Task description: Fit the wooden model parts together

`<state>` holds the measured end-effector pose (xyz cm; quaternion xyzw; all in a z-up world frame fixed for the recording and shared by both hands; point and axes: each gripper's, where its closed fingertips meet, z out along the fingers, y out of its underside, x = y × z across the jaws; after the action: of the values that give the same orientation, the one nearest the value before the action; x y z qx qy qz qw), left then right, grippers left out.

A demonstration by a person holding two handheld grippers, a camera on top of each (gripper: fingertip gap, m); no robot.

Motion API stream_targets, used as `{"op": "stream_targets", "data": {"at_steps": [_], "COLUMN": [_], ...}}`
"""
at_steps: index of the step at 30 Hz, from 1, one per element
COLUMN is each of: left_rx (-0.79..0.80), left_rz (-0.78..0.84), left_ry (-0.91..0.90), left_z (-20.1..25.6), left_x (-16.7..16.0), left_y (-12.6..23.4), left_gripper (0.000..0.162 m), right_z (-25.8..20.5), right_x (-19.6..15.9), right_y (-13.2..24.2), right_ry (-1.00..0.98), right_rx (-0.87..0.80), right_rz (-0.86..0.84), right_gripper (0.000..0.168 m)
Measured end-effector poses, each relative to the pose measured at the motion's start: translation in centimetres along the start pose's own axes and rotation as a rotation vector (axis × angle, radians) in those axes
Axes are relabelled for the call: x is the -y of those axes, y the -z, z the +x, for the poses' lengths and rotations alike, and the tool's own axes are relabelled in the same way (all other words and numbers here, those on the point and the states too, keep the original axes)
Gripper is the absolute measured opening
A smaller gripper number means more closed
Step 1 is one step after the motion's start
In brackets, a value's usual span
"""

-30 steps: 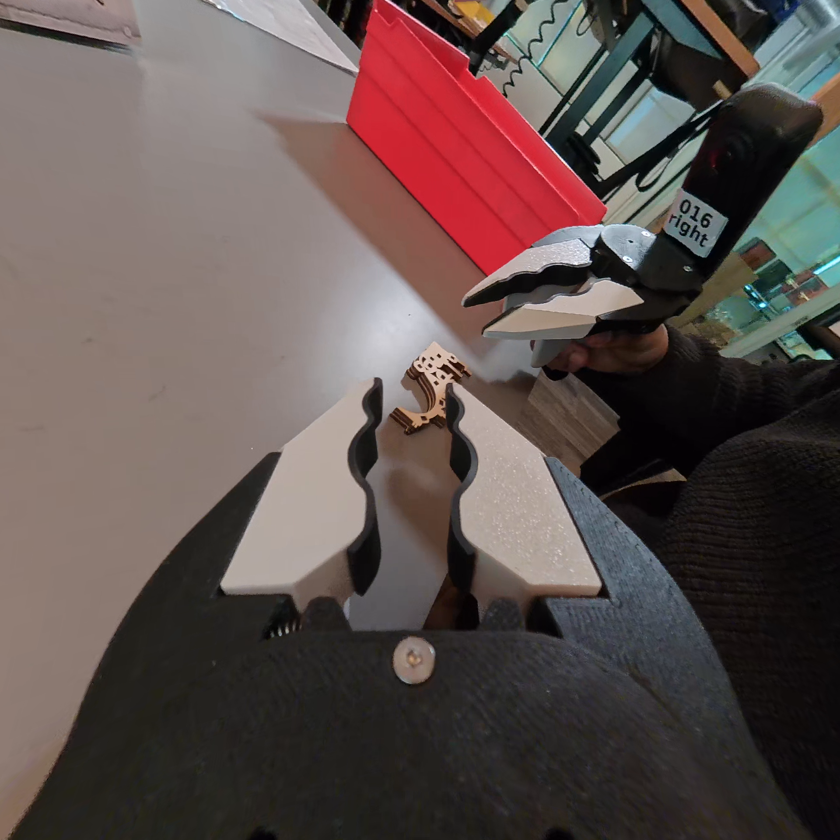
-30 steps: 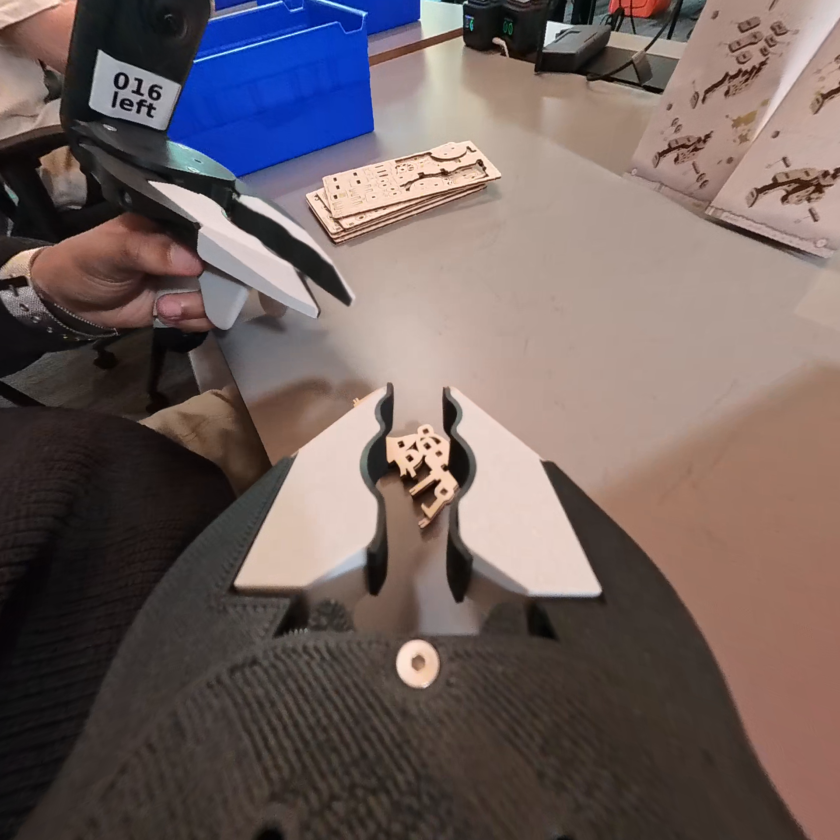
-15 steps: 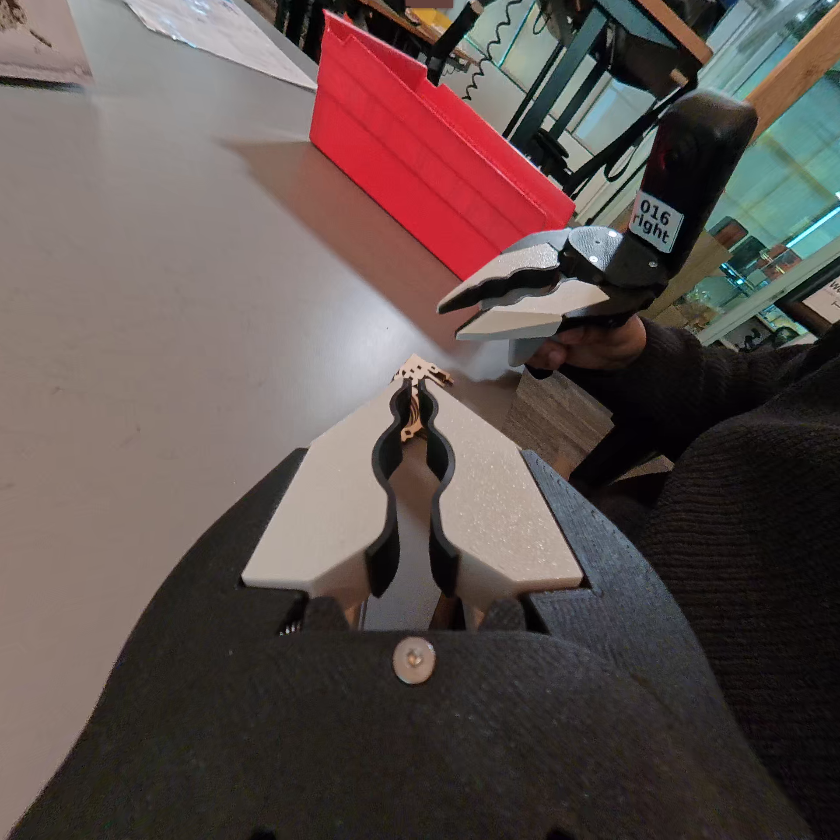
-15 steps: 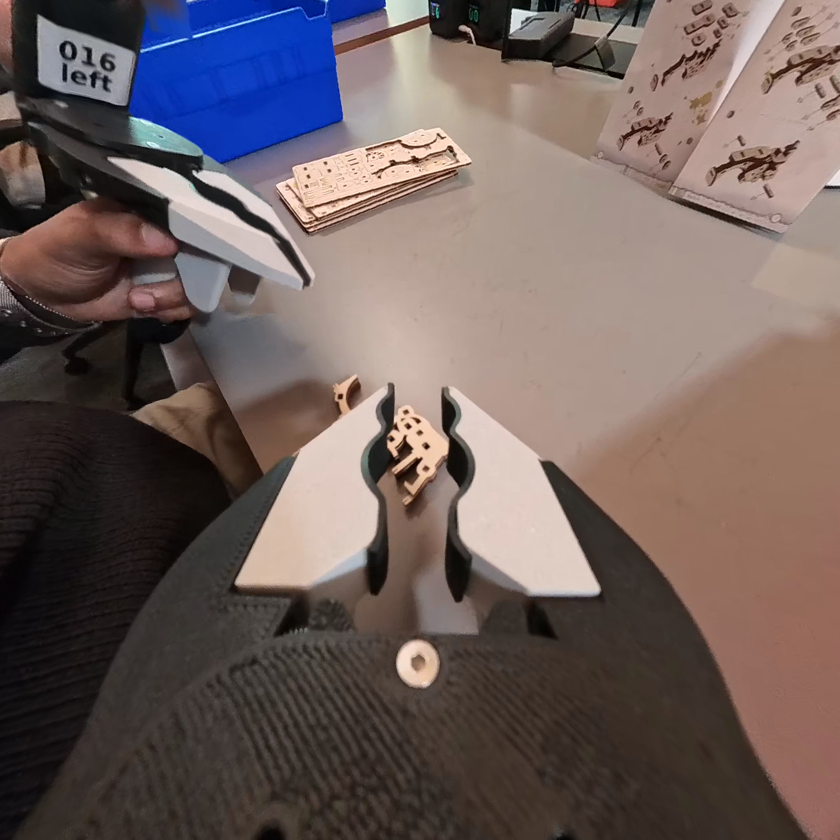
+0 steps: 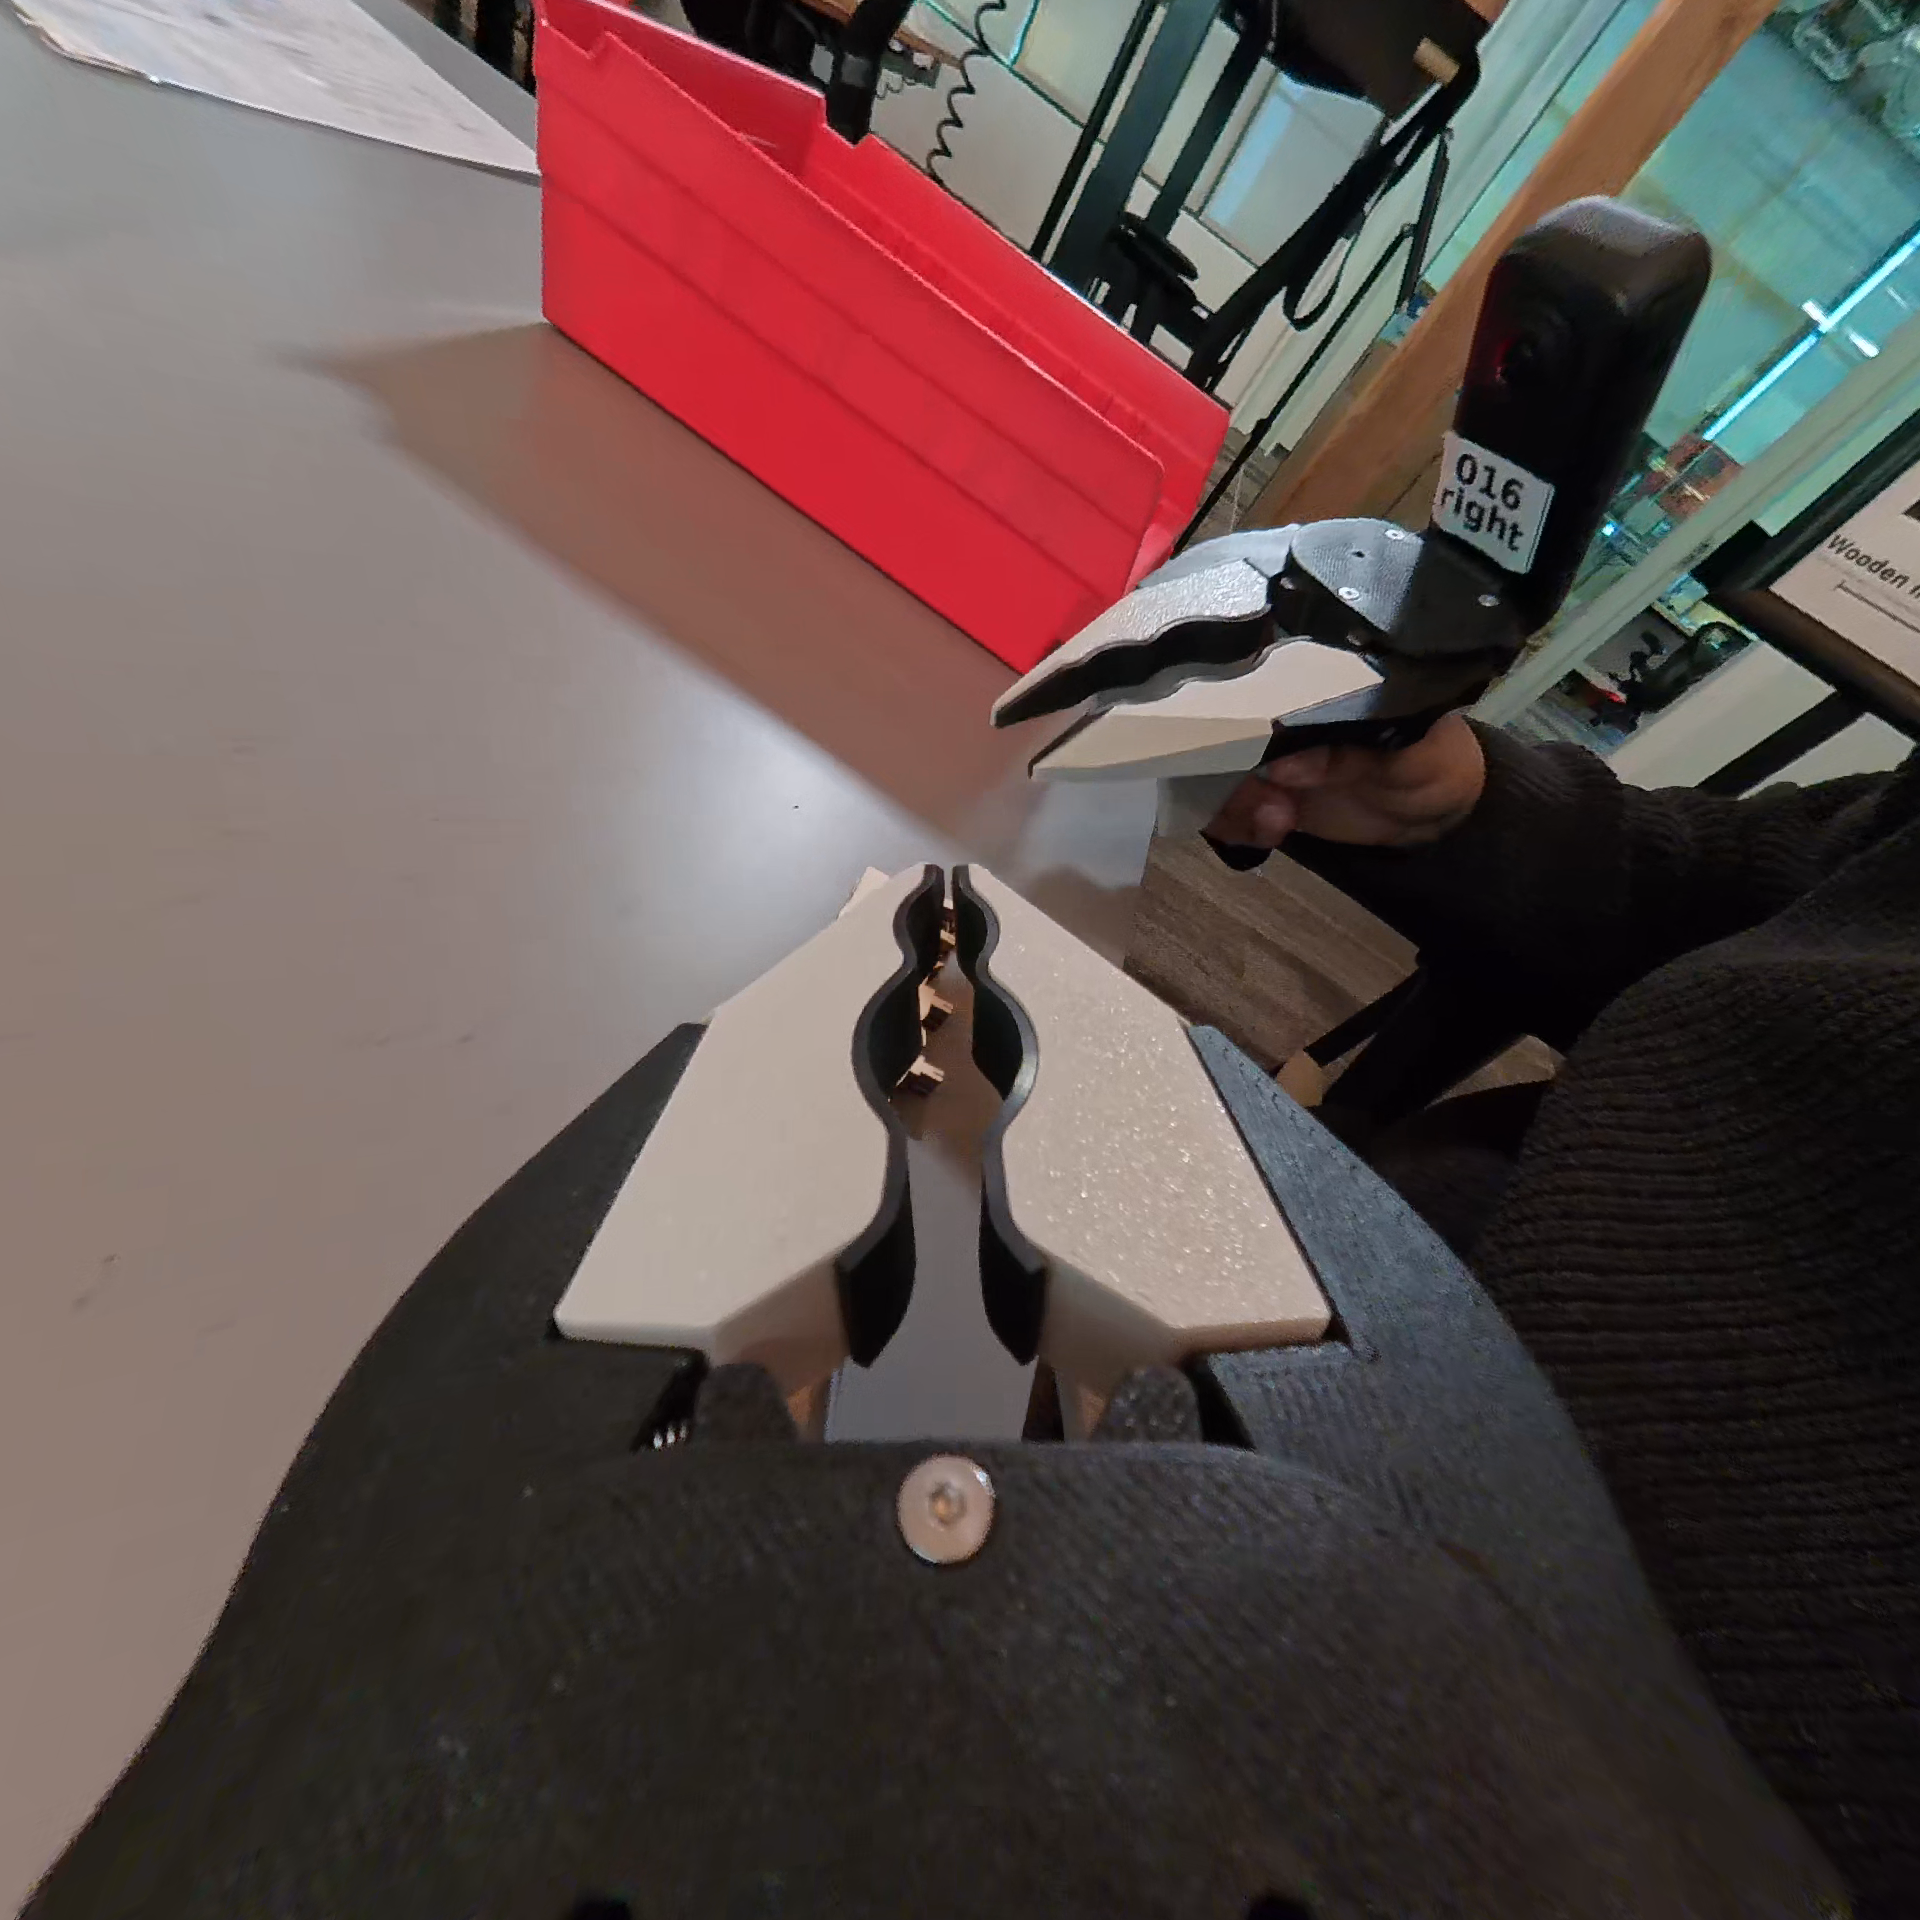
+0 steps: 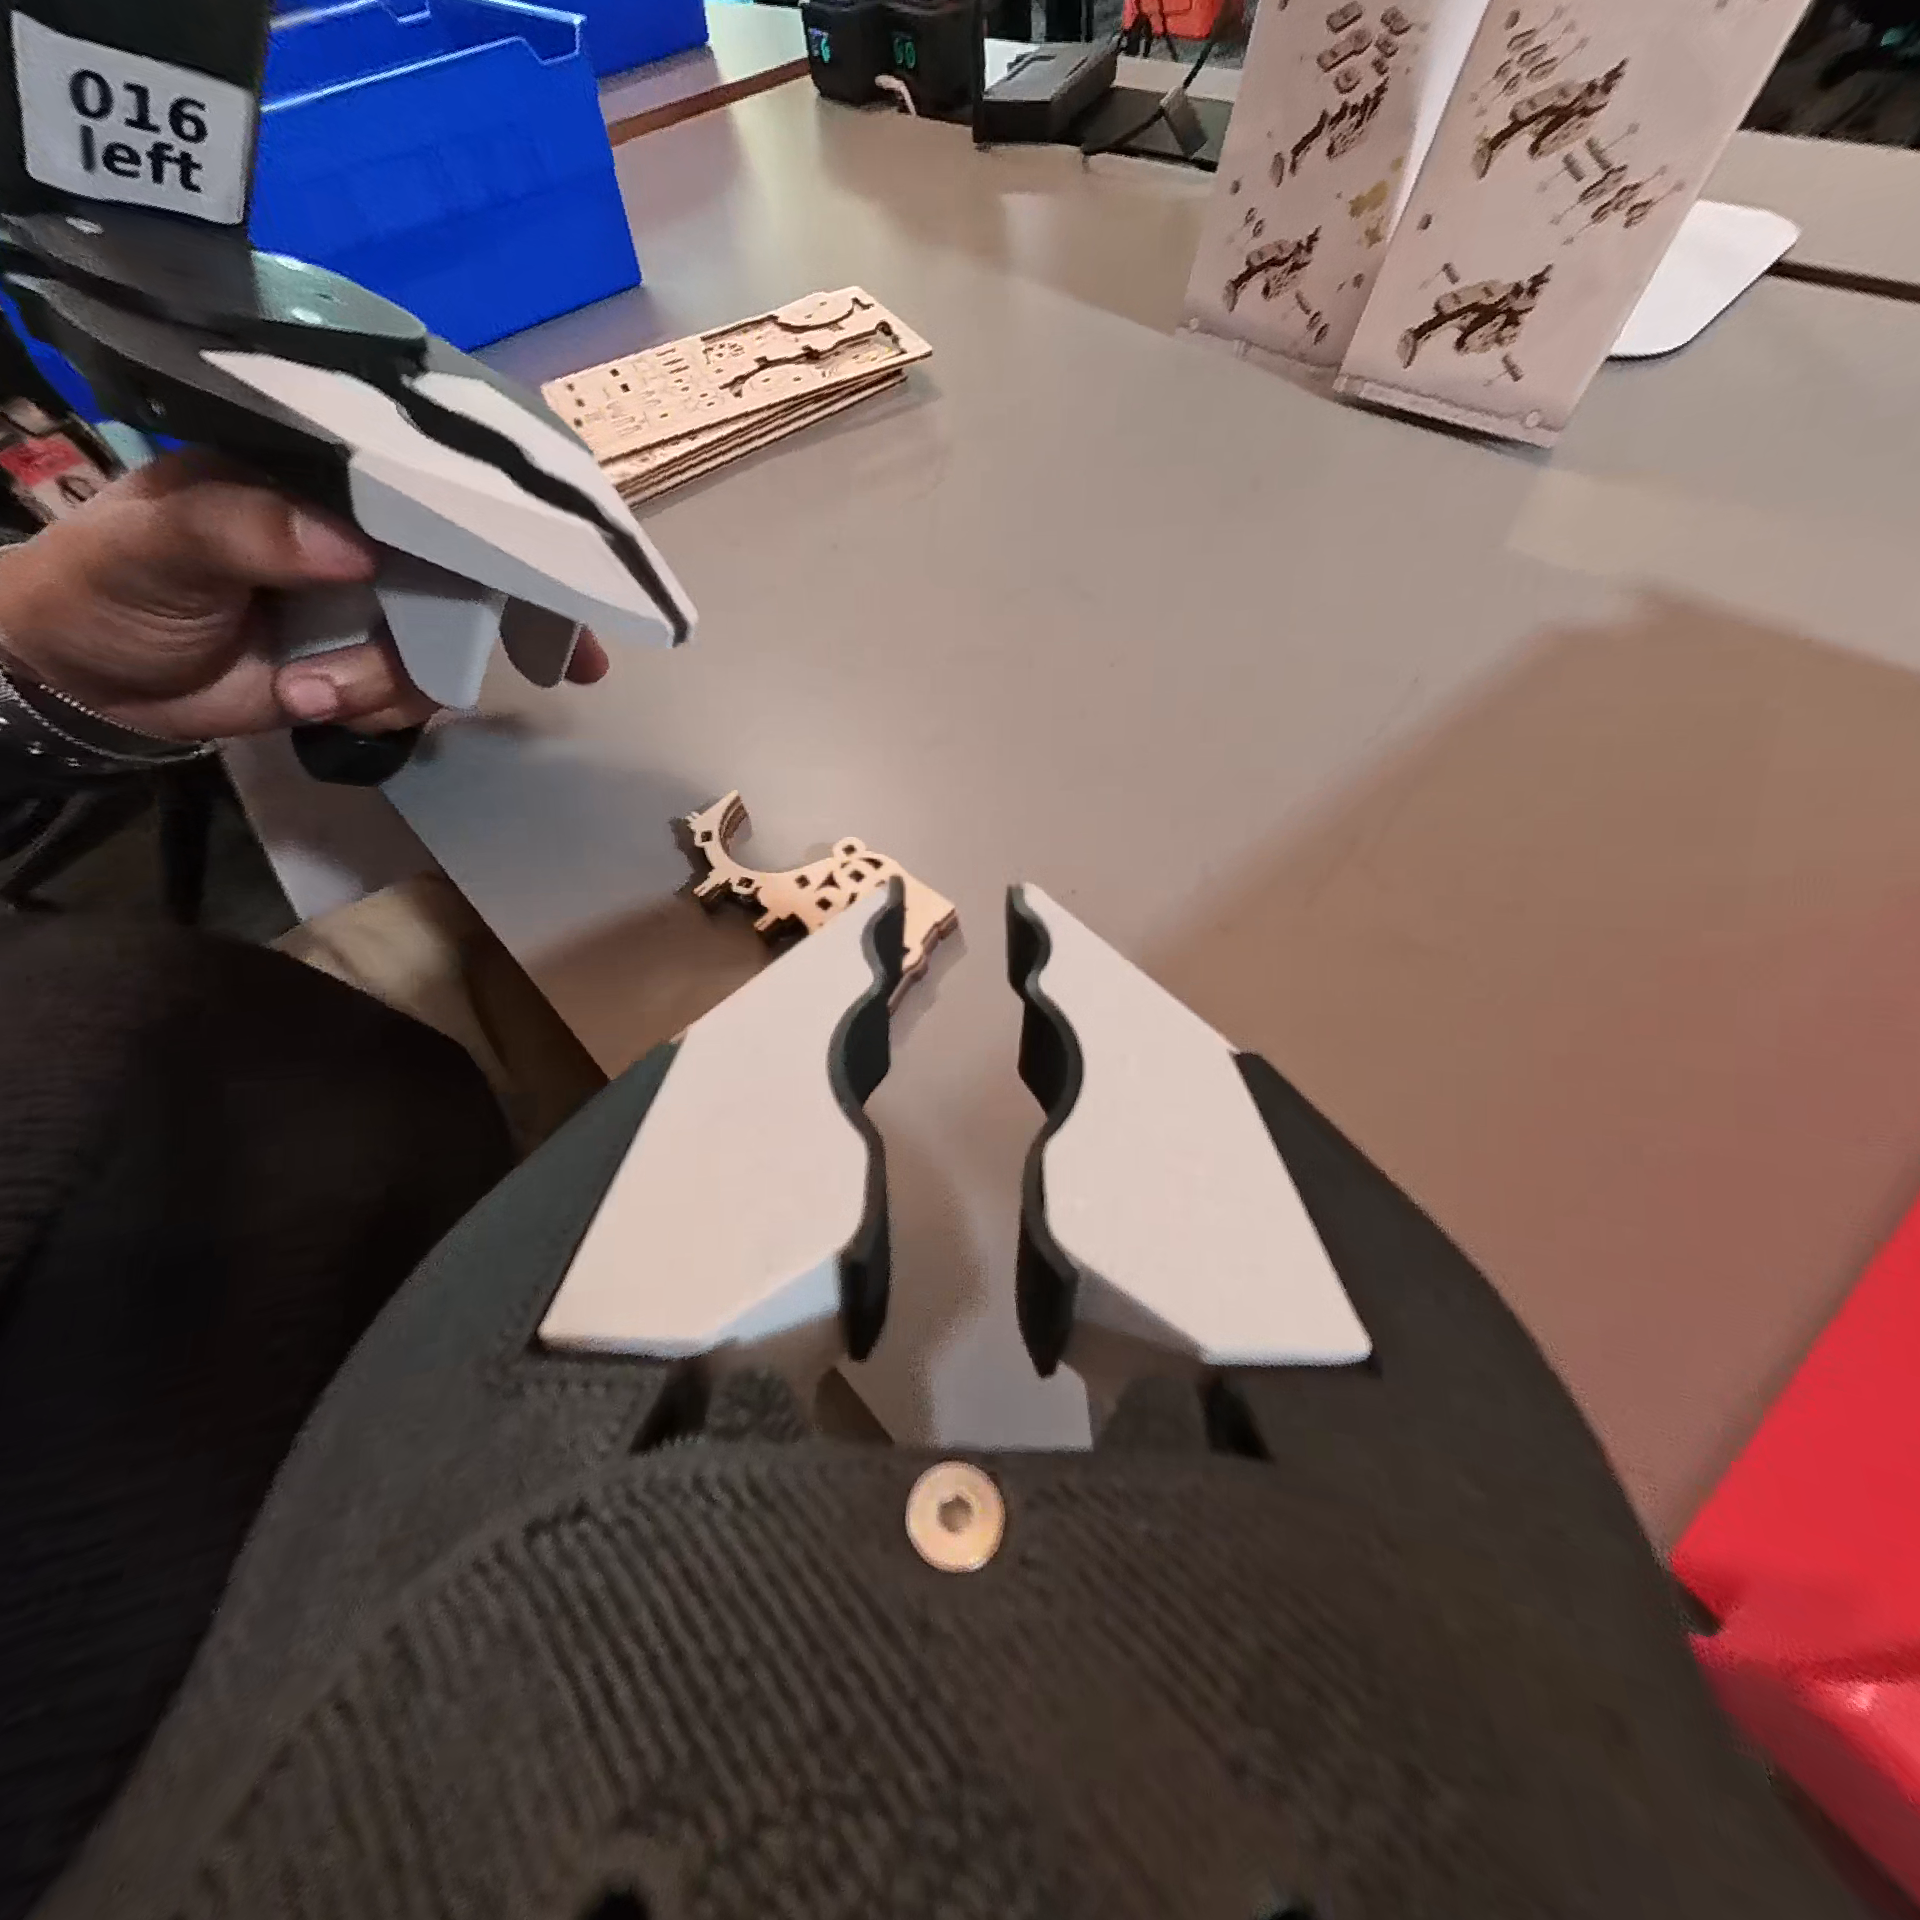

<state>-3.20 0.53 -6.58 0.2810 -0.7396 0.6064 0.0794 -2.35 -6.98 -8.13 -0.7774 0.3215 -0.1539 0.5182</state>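
Nearest to us, our right gripper (image 6: 951,899) is released, with a clear gap between its fingers and nothing in it. The wooden model part (image 6: 810,883) lies flat on the grey table (image 6: 1247,675), close to the near edge. In the right wrist view, one end of the part is hidden behind the tip of that gripper's left finger. Our left gripper (image 5: 948,883) is clenched, its tips almost meeting. It hangs above the table holding nothing, and we glimpse the part (image 5: 928,1023) through the slit between its fingers.

Further out, a stack of flat wooden sheets (image 6: 748,384) with cut-out pieces rests on the table. To our right a red bin (image 5: 831,343) sits along the table edge, and we cannot see what is in it. At the far left stands a blue bin (image 6: 436,187), whose contents are also out of our sight. Printed instruction sheets (image 6: 1455,208) stand upright at the back.
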Motion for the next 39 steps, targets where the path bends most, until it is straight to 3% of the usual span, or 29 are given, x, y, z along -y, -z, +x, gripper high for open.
{"op": "stream_targets", "data": {"at_steps": [33,39], "left_rx": [-0.023,-0.009], "left_rz": [-0.026,0.009], "left_ry": [0.056,0.044], "left_z": [0.2,0.2], "left_x": [-0.7,-0.2], "left_y": [-0.4,-0.2], "left_gripper": [0.025,0.057], "right_z": [0.1,-0.1], "right_x": [-0.5,-0.6], "right_y": [-0.4,-0.3], "right_ry": [0.039,0.056], "right_rx": [-0.019,-0.024], "right_rz": [-0.03,-0.032], "right_gripper": [0.017,0.017]}}
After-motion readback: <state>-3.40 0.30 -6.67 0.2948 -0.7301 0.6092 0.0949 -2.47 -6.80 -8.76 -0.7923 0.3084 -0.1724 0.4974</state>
